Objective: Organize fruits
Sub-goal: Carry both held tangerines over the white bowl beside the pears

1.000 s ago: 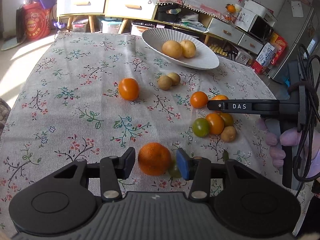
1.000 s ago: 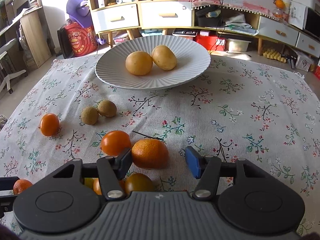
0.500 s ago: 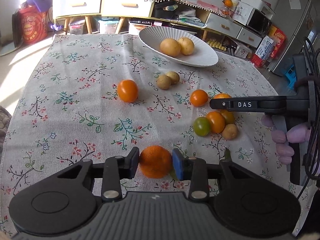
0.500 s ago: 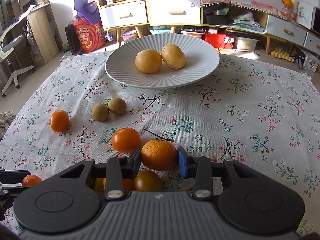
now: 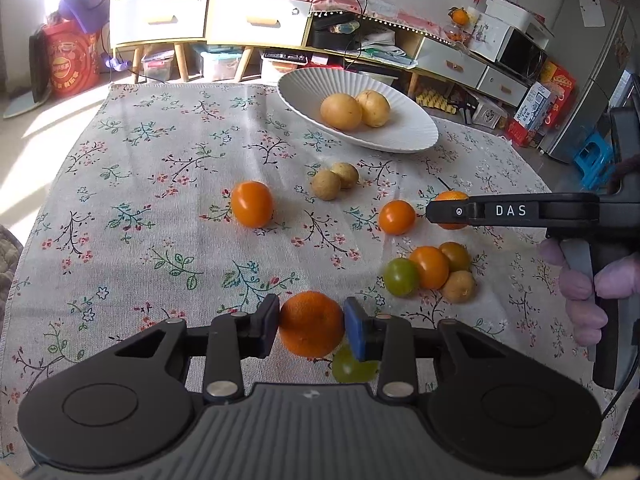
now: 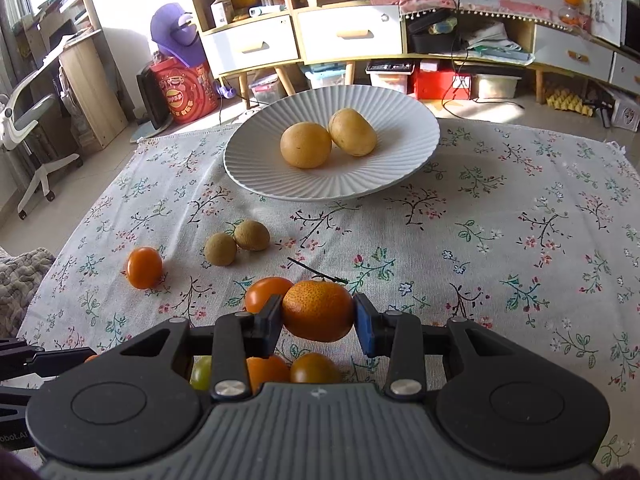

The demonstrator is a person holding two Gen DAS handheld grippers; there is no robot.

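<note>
We see the left gripper (image 5: 310, 330) clamped on a mandarin (image 5: 311, 329) at 6 o'clock. The right gripper (image 6: 318, 316), marked "DAS", pinches a second mandarin (image 6: 318, 310). Both jaws have just been closing. The plate (image 6: 400, 152) lies at 12 o'clock.

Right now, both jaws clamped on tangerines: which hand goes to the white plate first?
Right, likely. The right gripper faces the white plate straight ahead, close; from the left gripper the plate sits farther, off to the right.
</note>
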